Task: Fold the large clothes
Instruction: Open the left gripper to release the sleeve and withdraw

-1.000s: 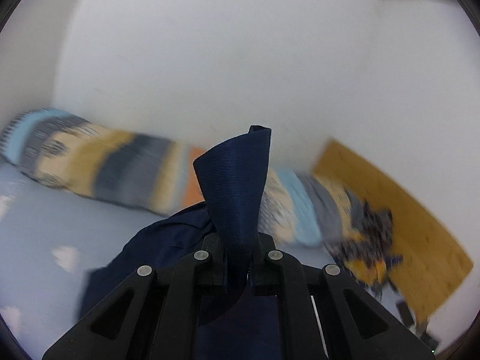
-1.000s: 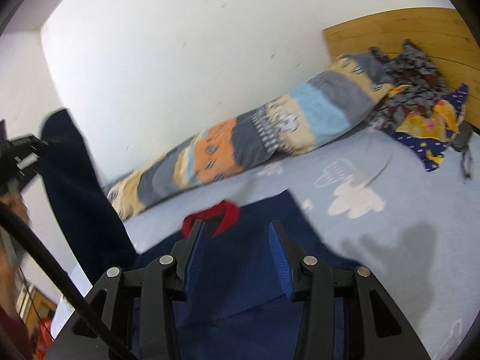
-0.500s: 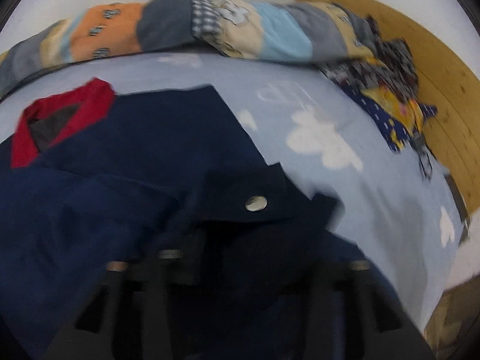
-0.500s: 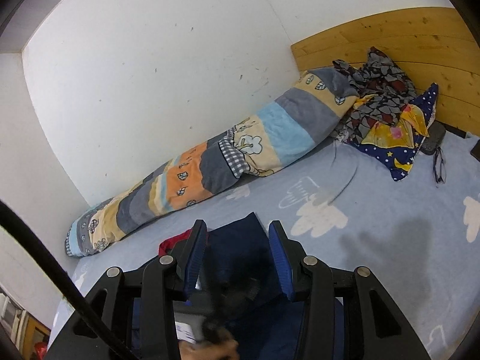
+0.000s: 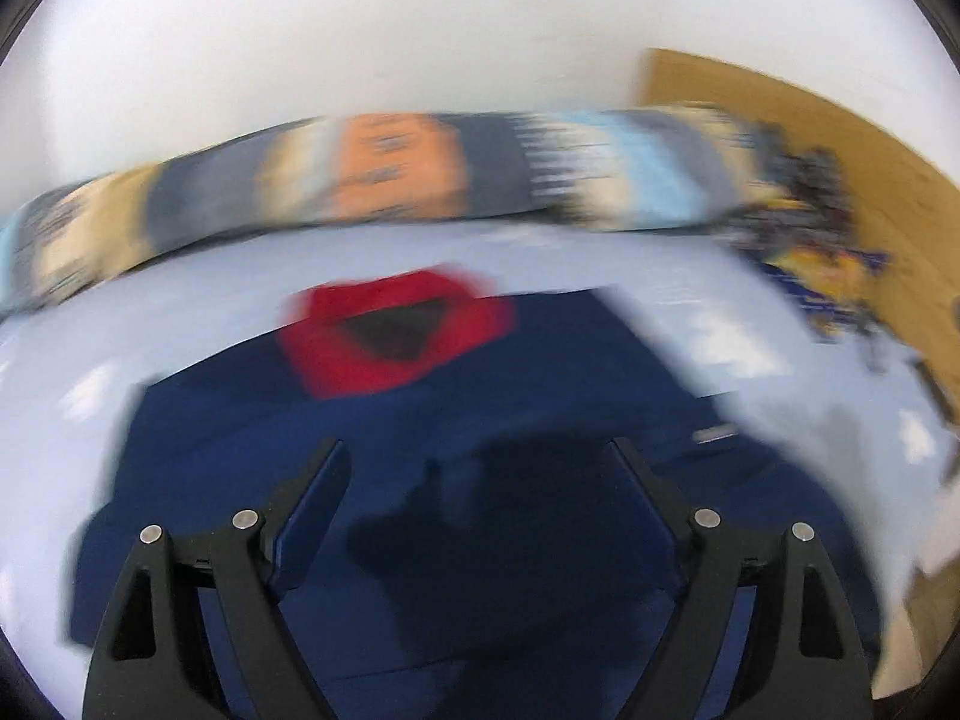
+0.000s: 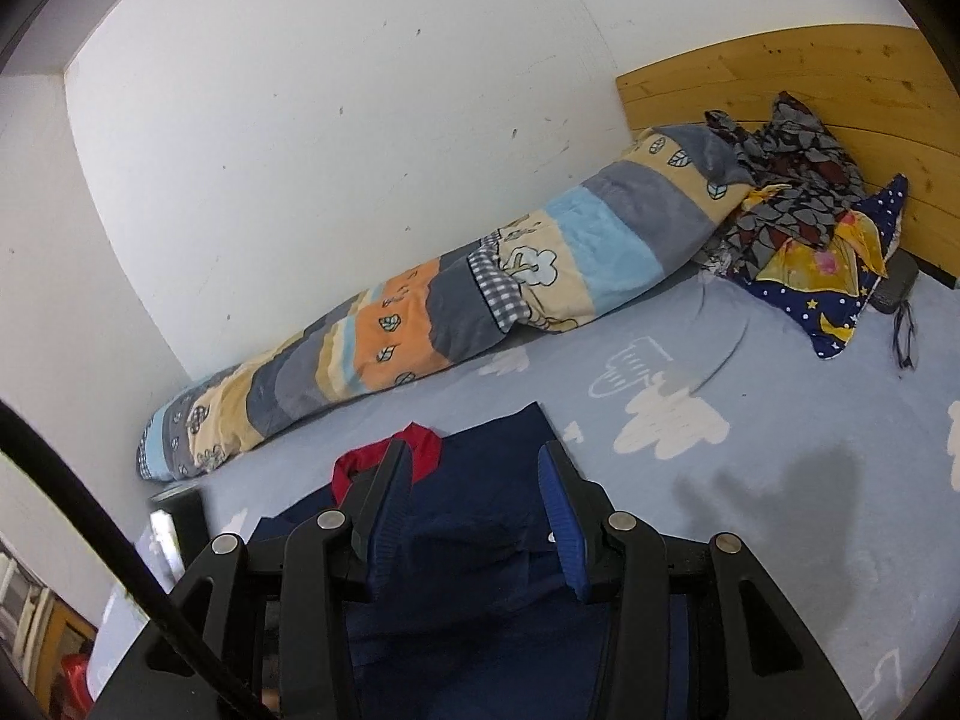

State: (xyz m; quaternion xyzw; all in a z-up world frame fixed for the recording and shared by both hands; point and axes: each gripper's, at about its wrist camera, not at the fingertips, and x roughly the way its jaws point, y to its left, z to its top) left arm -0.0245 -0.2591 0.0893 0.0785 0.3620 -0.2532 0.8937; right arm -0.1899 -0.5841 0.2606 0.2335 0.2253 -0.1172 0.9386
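Observation:
A navy garment (image 5: 540, 420) with a red collar (image 5: 396, 336) lies flat on the light blue bed sheet (image 5: 180, 312). The left wrist view is motion-blurred. My left gripper (image 5: 477, 462) is wide open and empty above the garment's middle. In the right wrist view the same navy garment (image 6: 492, 516) with its red collar (image 6: 423, 441) lies below my right gripper (image 6: 474, 468), which is open and empty, its blue-padded fingers (image 6: 561, 510) over the cloth.
A rolled patchwork quilt (image 6: 450, 312) lies along the white wall. A heap of patterned clothes and a star-print pillow (image 6: 828, 252) sits by the wooden headboard (image 6: 840, 78). Glasses (image 6: 906, 330) lie on the sheet (image 6: 780, 480). A dark box (image 6: 180, 516) stands at the bed's left edge.
My left gripper let go of the navy cloth it held up, opened wide, and now swings over the flat garment. The right gripper stays open, its view shifted a little.

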